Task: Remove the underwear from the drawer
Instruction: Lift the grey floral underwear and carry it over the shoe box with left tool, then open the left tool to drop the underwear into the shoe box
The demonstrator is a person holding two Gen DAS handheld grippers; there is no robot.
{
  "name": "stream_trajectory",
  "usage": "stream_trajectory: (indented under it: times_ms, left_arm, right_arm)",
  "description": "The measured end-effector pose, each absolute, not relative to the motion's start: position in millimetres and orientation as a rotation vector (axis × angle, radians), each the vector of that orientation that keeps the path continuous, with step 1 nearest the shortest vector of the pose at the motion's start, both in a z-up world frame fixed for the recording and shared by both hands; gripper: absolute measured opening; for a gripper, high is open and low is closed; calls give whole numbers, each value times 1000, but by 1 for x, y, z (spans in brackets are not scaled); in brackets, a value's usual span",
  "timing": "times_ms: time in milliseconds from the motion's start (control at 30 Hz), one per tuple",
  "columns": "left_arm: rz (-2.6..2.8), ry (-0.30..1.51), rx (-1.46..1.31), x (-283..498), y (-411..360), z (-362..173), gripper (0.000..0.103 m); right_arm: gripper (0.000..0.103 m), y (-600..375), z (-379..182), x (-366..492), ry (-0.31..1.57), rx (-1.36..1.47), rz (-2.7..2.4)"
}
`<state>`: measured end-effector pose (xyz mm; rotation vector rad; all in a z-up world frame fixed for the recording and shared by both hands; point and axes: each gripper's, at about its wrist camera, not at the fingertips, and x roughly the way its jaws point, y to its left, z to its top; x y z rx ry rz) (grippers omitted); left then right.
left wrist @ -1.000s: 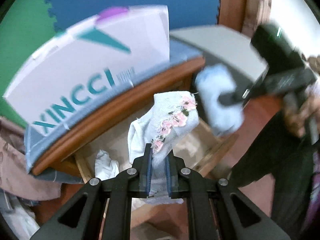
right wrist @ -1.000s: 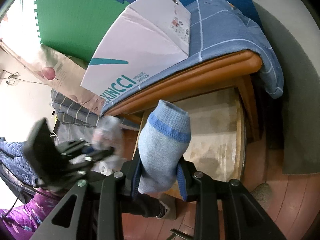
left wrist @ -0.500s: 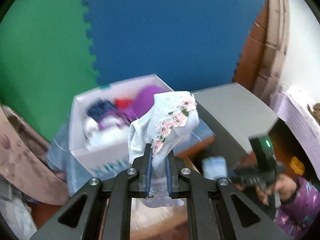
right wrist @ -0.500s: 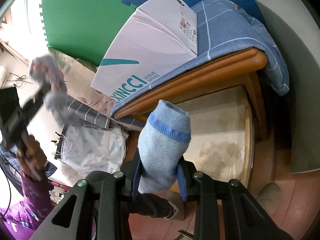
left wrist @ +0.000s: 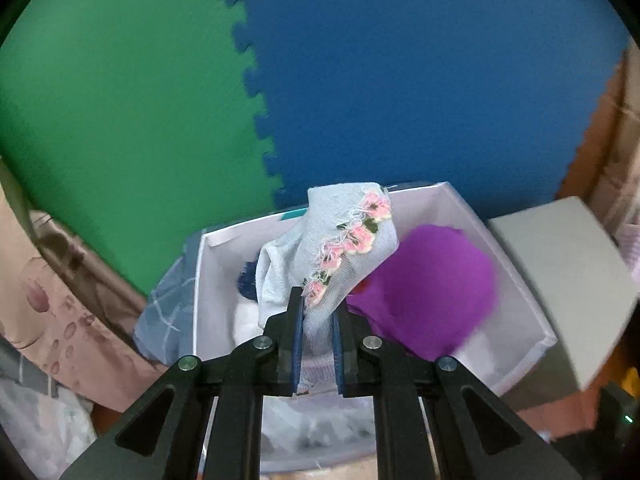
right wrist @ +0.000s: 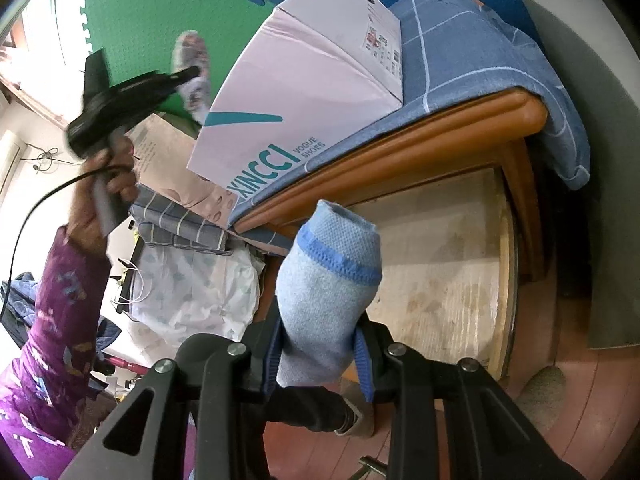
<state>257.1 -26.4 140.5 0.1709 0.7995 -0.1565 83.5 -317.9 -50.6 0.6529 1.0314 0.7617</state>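
Note:
My left gripper (left wrist: 316, 300) is shut on a pale grey piece of underwear with pink flower trim (left wrist: 344, 240). It hangs over an open white shoe box (left wrist: 216, 300) that holds a purple garment (left wrist: 432, 292) and other dark and white pieces. In the right wrist view the left gripper (right wrist: 192, 74) is raised beside that box (right wrist: 320, 80), with the flowered piece (right wrist: 192, 52) still in it. My right gripper (right wrist: 320, 324) is shut on a light blue knit piece with a darker band (right wrist: 332, 280), just above the open wooden drawer (right wrist: 448, 280), whose bare bottom shows.
The box stands on a blue checked cloth (right wrist: 460, 48) over the wooden cabinet top (right wrist: 400, 140). Green and blue foam mats (left wrist: 360, 80) cover the wall behind. A grey board (left wrist: 560, 272) leans at the right. Folded cloths (right wrist: 188, 224) and a white patterned bag (right wrist: 200, 288) are piled left of the drawer.
My left gripper has risen from above the drawer with the flowered underwear and now looks down into the white box. The right gripper has kept still with the blue piece.

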Motion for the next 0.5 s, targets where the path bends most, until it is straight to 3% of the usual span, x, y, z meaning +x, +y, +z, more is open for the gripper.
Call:
stream_trajectory:
  times_ms: [233,333,400,467,500]
  left_arm:
    - [-70,859,188,293,-20,105,12]
    - [-60,870,193,297,-19,98,20]
    - [-40,868,218,298,-21,95,30]
    - [15,829,261,294,-24,96,67]
    - [35,803,280,292,-25,97,78]
  right_arm:
    - [31,-317,-51,85,1039,655,771]
    - [31,-317,-51,86,1045,654,773]
    - [31,-316,-51,86,1047,650,773]
    - [31,-316,-51,86,1050,648,771]
    - [31,-316,-51,86,1051,647,770]
